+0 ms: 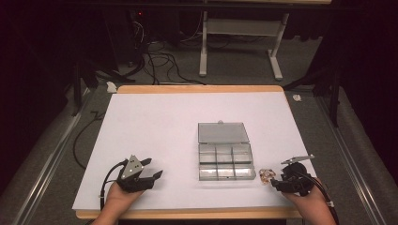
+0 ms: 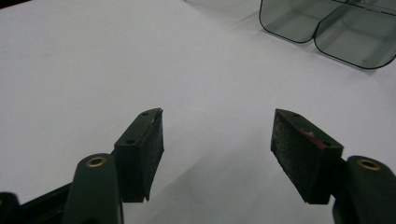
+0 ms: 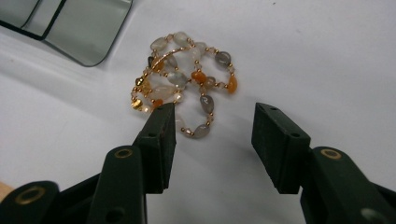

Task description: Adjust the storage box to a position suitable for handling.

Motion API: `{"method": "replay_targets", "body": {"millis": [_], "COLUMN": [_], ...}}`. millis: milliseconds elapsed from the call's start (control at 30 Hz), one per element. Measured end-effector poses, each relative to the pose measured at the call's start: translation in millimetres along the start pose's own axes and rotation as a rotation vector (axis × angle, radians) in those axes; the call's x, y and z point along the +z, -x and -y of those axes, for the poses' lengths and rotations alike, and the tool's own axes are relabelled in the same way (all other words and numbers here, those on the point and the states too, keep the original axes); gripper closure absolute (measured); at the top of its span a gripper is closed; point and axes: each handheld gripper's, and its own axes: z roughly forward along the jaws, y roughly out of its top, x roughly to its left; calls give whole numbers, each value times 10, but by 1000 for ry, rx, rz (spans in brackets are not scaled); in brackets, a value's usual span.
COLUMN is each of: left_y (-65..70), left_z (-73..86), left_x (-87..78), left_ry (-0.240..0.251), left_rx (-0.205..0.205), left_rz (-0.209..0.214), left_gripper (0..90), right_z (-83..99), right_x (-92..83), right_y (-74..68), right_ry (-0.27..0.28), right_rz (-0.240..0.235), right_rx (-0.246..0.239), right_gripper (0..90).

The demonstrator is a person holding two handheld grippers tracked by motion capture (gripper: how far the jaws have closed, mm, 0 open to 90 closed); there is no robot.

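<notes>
From above I can barely make out the beads (image 1: 267, 175), at the box's (image 1: 225, 159) four o'clock. My right gripper (image 3: 212, 121) gapes, beads just ahead at eleven o'clock, unheld. My left gripper (image 2: 217, 135) stands wide, empty, over the sheet (image 2: 93, 70).

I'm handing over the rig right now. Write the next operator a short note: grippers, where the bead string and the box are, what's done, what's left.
Left gripper: open, empty, resting on the white table left of the box.
Right gripper: open, pointed at the bead string, which lies bunched just beyond its fingertips; not gripped.
Clear compartment box: lid open, on the table; the bead string lies by its right front corner.
Done: box opened, right gripper lined up.
Left, probably: close on the beads, lift them, put them in a compartment.
</notes>
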Motion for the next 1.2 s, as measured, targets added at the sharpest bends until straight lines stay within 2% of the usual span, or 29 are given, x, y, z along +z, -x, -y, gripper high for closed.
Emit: {"method": "replay_targets", "body": {"millis": [167, 300, 567, 633, 700, 800, 1000, 1200], "left_y": [3, 4, 7, 6, 6, 5, 3, 1], "left_z": [1, 2, 3, 4, 4, 5, 7, 9], "left_x": [0, -4, -7, -9, -9, -10, -15, -19], "left_ry": [1, 3, 6, 7, 8, 9, 14, 17], "left_rx": [1, 4, 6, 6, 6, 5, 2, 0], "left_rz": [0, 0, -1, -1, 0, 2, 3, 3], "left_gripper": [348, 348, 348, 348, 347, 347, 346, 346], "right_z": [-42, -100, -234, -273, -316, -395, -522, -574], "right_x": [-1, -15, -19, -7, 2, 47, 173, 276], "right_y": [-5, -28, -68, -77, -76, -78, -93, -92], "right_ry": [-51, -90, -157, -168, -180, -202, -232, -253], "right_rz": [-17, -22, -48, -47, -38, -55, -37, -33], "right_rx": [-13, -42, -61, -53, -70, -74, -95, -98], "right_gripper": [481, 455, 337, 298, 265, 231, 223, 260]}}
